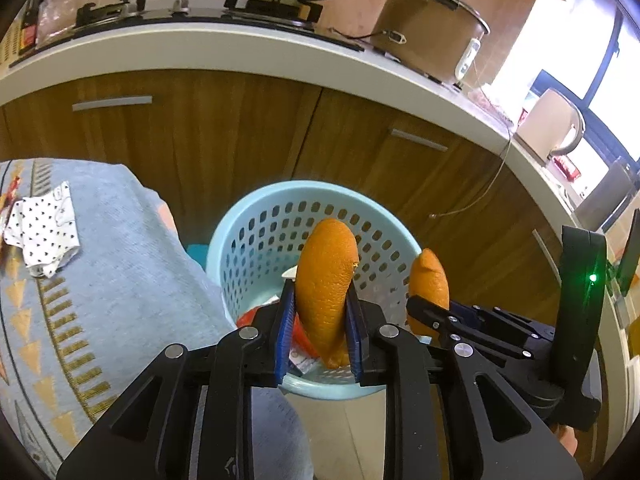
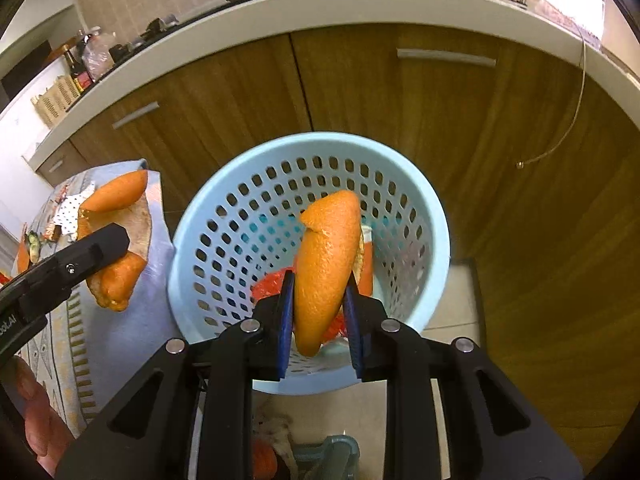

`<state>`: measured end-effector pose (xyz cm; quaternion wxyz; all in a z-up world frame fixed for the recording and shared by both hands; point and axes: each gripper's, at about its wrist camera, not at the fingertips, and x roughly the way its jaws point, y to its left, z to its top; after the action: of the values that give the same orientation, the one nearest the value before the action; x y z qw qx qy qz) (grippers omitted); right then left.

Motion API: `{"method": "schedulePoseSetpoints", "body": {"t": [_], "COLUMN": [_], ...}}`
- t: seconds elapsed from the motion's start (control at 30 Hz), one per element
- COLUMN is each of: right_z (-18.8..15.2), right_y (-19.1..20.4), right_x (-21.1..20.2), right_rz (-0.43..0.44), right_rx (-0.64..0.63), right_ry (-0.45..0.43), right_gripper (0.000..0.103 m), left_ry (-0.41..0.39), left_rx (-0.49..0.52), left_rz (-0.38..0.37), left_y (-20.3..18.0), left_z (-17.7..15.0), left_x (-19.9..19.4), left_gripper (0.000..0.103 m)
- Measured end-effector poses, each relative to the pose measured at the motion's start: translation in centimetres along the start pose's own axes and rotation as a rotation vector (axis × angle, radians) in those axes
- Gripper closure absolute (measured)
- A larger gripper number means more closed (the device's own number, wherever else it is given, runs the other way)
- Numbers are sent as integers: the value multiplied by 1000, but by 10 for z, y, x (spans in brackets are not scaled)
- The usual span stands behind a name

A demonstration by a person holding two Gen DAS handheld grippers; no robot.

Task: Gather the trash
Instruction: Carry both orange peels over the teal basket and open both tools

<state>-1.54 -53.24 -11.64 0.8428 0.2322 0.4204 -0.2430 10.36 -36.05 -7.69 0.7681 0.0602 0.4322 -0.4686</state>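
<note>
A light blue perforated basket [image 1: 320,188] [image 2: 312,140] stands on the floor in front of wooden cabinets. My left gripper [image 1: 320,292] is over the basket, its blue pads shut on a curled orange peel [image 1: 326,260]. My right gripper [image 2: 320,280] is also above the basket, shut on a second orange peel [image 2: 328,248]. Each view shows the other gripper to the side: the right gripper [image 1: 424,312] with its peel [image 1: 430,276], and the left gripper [image 2: 116,240] with its peel [image 2: 118,196]. A red wrapper [image 2: 272,284] and other scraps lie inside the basket.
A table with a blue-grey patterned cloth [image 1: 100,272] stands left of the basket and carries a polka-dot wrapper [image 1: 44,232]. Cabinet doors [image 2: 400,112] rise behind, under a white counter [image 1: 200,52] with a stove, a rice cooker [image 1: 432,28] and a kettle [image 1: 552,124]. A thin cable [image 2: 576,112] dangles at right.
</note>
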Motion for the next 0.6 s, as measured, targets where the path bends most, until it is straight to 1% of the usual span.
{"method": "schedulePoseSetpoints", "body": {"t": [0.03, 0.07, 0.1, 0.2, 0.23, 0.27, 0.3, 0.4, 0.47, 0.6], "right_z": [1, 1, 1, 5, 6, 8, 9, 12, 13, 15], "right_y": [0, -1, -2, -3, -3, -3, -2, -1, 0, 8], "right_x": [1, 2, 3, 3, 2, 0, -1, -5, -9, -15], "right_rz": [-2, -4, -3, -8, -10, -9, -9, -12, -10, 0], "right_rx": [3, 4, 5, 9, 11, 13, 13, 12, 11, -5], "right_ry": [4, 8, 10, 0, -4, -8, -13, -31, -47, -60], "right_gripper": [81, 81, 80, 79, 78, 76, 75, 69, 56, 56], "left_ry": [5, 7, 7, -11, -16, -22, -30, -46, -53, -68], "left_rx": [1, 2, 2, 3, 5, 5, 5, 3, 1, -9], "left_rz": [1, 8, 10, 13, 12, 12, 15, 17, 19, 22], "left_y": [0, 0, 0, 1, 2, 2, 3, 5, 7, 11], "left_z": [0, 1, 1, 3, 4, 4, 5, 7, 8, 7], "left_x": [1, 3, 3, 0, -2, -4, -7, -14, -17, -25], "left_gripper": [79, 74, 65, 52, 49, 44, 42, 42, 42, 42]}}
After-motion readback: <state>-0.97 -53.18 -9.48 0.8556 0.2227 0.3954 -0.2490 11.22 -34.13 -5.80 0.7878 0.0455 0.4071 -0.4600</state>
